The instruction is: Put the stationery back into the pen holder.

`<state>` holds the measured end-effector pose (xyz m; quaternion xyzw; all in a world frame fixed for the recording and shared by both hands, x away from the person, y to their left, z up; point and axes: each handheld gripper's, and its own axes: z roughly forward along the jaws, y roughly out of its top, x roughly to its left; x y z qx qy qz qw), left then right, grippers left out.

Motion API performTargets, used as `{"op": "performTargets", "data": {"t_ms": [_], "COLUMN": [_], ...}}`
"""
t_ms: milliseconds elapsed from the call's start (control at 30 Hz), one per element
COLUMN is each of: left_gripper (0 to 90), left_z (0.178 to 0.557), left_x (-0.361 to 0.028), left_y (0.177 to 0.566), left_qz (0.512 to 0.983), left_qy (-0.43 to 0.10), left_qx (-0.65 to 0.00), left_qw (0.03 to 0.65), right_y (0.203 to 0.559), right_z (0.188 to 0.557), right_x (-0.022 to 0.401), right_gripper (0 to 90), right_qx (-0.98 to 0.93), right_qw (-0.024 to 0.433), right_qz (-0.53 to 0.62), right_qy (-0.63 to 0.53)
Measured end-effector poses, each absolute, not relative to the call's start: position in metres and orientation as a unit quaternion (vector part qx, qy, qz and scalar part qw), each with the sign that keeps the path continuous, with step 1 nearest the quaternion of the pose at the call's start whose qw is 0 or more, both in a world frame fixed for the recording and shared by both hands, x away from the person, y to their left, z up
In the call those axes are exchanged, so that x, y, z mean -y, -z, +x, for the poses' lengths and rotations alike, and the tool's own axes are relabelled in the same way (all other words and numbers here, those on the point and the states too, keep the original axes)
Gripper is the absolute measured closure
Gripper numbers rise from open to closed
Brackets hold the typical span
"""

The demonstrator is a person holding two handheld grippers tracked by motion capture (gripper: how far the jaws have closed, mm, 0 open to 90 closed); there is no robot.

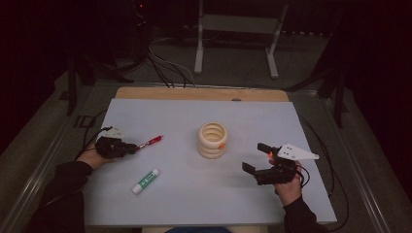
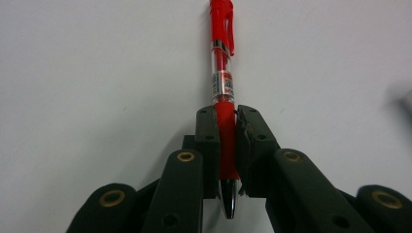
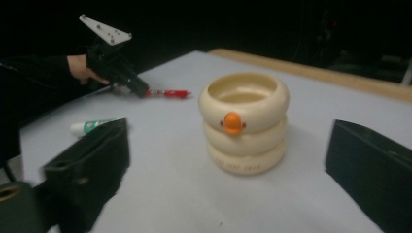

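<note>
My left gripper [image 2: 227,145] pinches the red pen [image 2: 224,87] at left of the high view, its long body pointing straight out past the jaws toward the cream pot [image 1: 213,140], which looks empty, while my right gripper [image 1: 256,158] waits spread wide.

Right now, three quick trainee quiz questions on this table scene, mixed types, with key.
1. True or false: the left tool is shut on the red pen.
2. Which thing lies nearest the person's side of the table? A) cream ringed holder B) green-and-white glue stick C) red pen
3. Fill in: the right tool has its jaws ____ and faces the holder.

Key: 1 true; 2 B; 3 open.
</note>
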<state>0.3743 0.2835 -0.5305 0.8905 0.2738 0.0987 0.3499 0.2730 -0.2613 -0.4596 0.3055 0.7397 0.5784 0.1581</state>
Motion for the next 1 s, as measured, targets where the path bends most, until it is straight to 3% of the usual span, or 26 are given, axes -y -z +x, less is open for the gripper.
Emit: {"op": "performTargets", "data": {"t_ms": [300,600,767,833,1000], "left_gripper": [81.6,81.6,81.6,81.6,81.6], "left_z": [0.371,0.365,0.358,0.355,0.349], "left_x": [-0.277,-0.264,-0.255,-0.250,-0.236], "left_y": [0.515,0.498,0.488,0.484,0.476], "left_qz": [0.886,0.890,0.889,0.890,0.897], "left_qy": [-0.095,-0.083,-0.082,-0.082,-0.072], "left_qx": [-0.267,-0.241,-0.219,-0.210,-0.186], "left_qw": [0.368,0.378,0.394,0.397,0.396], "right_y": [0.457,0.455,0.456,0.456,0.456], "right_z": [0.270,0.271,0.270,0.271,0.270], "right_x": [0.259,0.255,0.250,0.249,0.246], "right_gripper": [1.4,3.2,4.6,9.4,8.2], "right_qx": [-0.740,-0.759,-0.774,-0.778,-0.782], "right_qw": [0.177,0.144,0.161,0.147,0.143], "right_qz": [0.288,0.265,0.255,0.252,0.243], "right_qy": [-0.581,-0.577,-0.557,-0.556,-0.555]}}
